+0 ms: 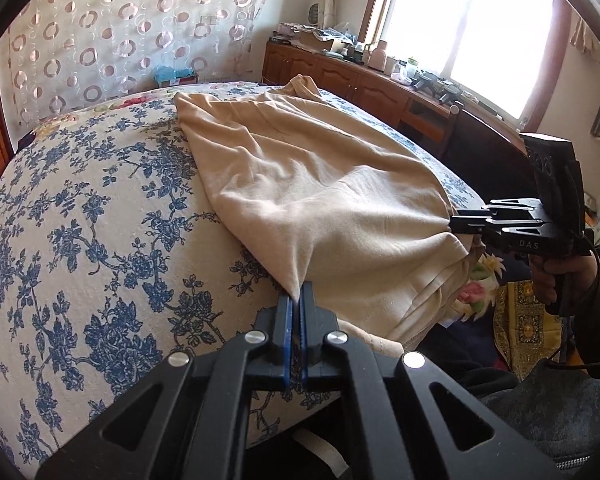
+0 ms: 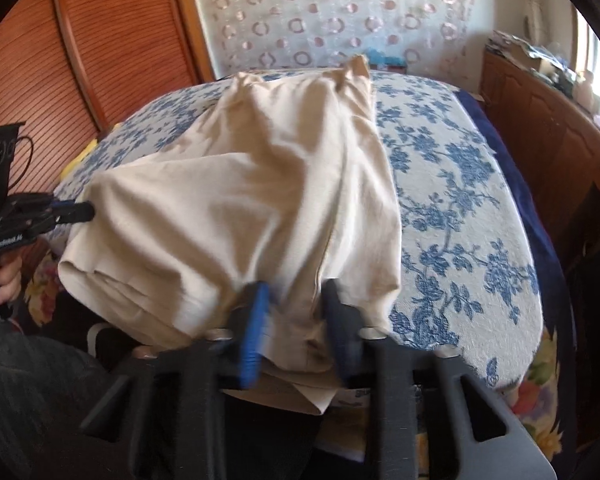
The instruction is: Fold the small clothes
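The beige garment point(image 1: 320, 184) lies mid-frame on the bed point(image 1: 80, 216), barely folded. The left claw point(image 1: 297, 300) pinches its near edge; the right claw point(image 2: 294, 300), blurred, seems clamped on the hem.

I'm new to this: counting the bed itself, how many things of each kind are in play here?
beige garment: 1
hand-held grippers: 2, the left gripper and the right gripper
bed with blue floral cover: 1
Total: 4
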`<state>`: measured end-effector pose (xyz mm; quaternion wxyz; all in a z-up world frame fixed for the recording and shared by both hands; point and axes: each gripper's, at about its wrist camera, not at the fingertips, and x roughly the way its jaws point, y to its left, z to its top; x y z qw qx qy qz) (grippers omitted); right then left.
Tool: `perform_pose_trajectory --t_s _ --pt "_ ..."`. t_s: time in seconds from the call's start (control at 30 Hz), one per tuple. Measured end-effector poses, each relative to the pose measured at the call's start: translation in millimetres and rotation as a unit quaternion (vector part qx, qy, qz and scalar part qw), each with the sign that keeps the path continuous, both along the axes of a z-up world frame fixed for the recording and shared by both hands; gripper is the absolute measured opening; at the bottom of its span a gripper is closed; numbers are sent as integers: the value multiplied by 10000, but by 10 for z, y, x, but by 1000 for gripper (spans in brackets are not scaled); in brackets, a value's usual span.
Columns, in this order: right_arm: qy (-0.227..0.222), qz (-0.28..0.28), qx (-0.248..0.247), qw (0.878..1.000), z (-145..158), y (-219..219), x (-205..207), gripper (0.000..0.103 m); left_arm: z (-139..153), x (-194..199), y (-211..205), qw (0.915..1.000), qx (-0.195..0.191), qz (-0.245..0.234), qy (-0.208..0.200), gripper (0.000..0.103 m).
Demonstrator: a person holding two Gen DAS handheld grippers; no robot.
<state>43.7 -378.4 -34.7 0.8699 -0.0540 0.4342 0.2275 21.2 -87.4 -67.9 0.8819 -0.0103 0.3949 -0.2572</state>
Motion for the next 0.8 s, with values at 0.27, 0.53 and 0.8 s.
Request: perform_pose_trajectory --t_s 0.27,0.53,0.8 --pt "-300 44 565 9979 212 -83 -33 2 289 46 65 9987 -303 88 -392 0" --pt "-1132 -78 953 9890 829 -167 290 2 738 626 189 9947 -606 296 -771 0" --pt "-1466 -34 721 9866 1170 56 1420 2 861 1660 239 9942 -331 663 -774 0"
